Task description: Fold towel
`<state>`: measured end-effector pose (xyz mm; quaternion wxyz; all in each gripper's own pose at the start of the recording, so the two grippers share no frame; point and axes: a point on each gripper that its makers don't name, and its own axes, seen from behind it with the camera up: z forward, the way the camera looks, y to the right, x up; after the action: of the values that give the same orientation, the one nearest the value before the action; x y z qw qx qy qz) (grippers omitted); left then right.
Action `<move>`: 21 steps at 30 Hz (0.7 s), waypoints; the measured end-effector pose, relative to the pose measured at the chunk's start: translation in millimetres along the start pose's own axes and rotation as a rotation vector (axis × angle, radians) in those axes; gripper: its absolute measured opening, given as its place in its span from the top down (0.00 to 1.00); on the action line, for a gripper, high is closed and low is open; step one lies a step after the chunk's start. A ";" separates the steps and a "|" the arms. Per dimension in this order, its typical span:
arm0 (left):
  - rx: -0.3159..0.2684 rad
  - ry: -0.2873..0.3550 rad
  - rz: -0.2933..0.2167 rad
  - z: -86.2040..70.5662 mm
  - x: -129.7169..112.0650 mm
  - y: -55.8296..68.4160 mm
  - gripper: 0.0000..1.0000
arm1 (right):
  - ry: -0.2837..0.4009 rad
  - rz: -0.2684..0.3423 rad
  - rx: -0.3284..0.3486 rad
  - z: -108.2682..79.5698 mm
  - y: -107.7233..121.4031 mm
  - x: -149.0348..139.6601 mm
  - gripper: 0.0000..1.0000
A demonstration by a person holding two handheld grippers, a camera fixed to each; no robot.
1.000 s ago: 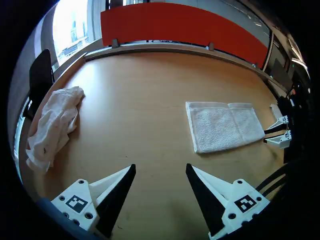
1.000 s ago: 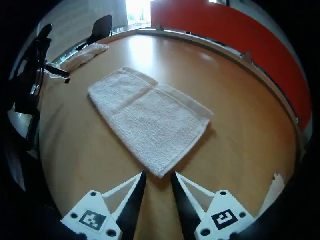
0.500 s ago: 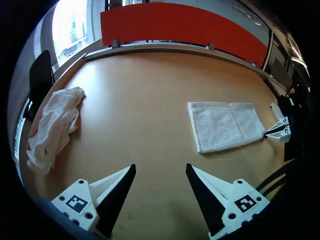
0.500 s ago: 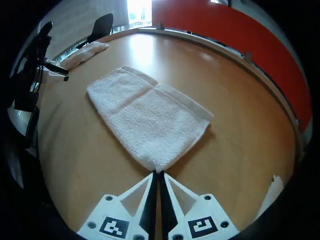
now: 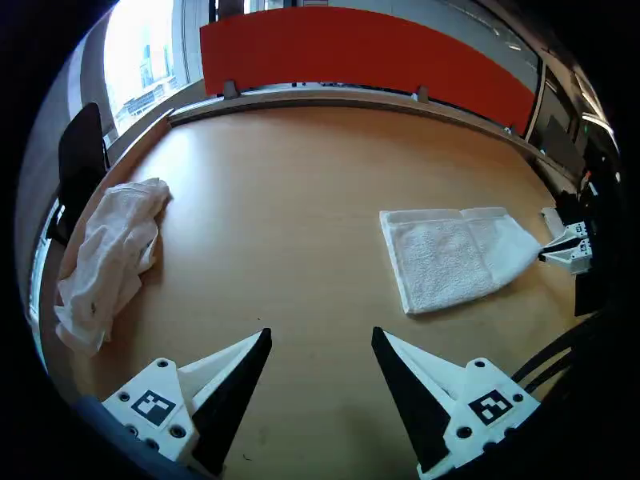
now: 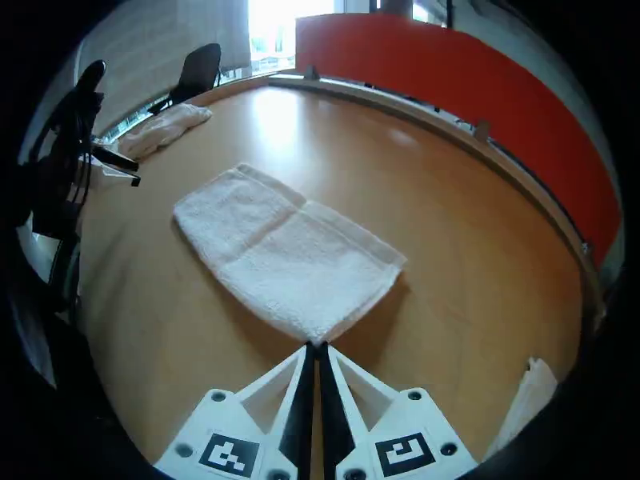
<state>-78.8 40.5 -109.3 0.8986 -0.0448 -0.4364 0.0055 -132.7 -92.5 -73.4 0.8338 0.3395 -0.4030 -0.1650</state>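
Firmly, right gripper (image 6: pixel 318 348) jaws pinch a raised corner of the towel (image 6: pixel 280 256) — left gripper (image 5: pixel 321 332) low over table (image 5: pixel 280 200), jaws wide.

A broad desk (image 5: pixel 280 200) of pale, orange-toned wood with a rounded edge filled most of both views. Along its far side stood a red divider panel (image 5: pixel 360 44), held upright by small grey brackets (image 5: pixel 230 86) on a raised strip. Daylight poured through a window (image 5: pixel 140 60) at the corner and left a bright glare on the wood below it. A black office chair (image 5: pixel 80 156) stood at the desk's edge near the window. In the right gripper view a grey wall (image 6: pixel 160 40) rose beside the window.
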 end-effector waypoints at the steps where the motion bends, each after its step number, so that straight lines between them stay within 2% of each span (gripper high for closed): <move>1: 0.000 0.002 0.001 -0.1 0.9 0.1 0.07 | 0.007 0.000 -0.005 -2.4 1.5 3.4 0.96; 14: 0.001 0.015 0.008 -0.9 10.2 2.2 0.07 | 0.106 -0.024 -0.069 -38.0 21.6 52.3 0.96; 21: 0.000 0.021 0.012 -0.3 14.9 4.2 0.07 | 0.136 -0.059 -0.103 -56.8 31.7 70.6 0.96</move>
<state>-69.2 45.3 -98.2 0.9031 -0.0475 -0.4266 0.0102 -44.2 -84.0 -36.9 0.8704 0.3184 -0.3262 -0.1863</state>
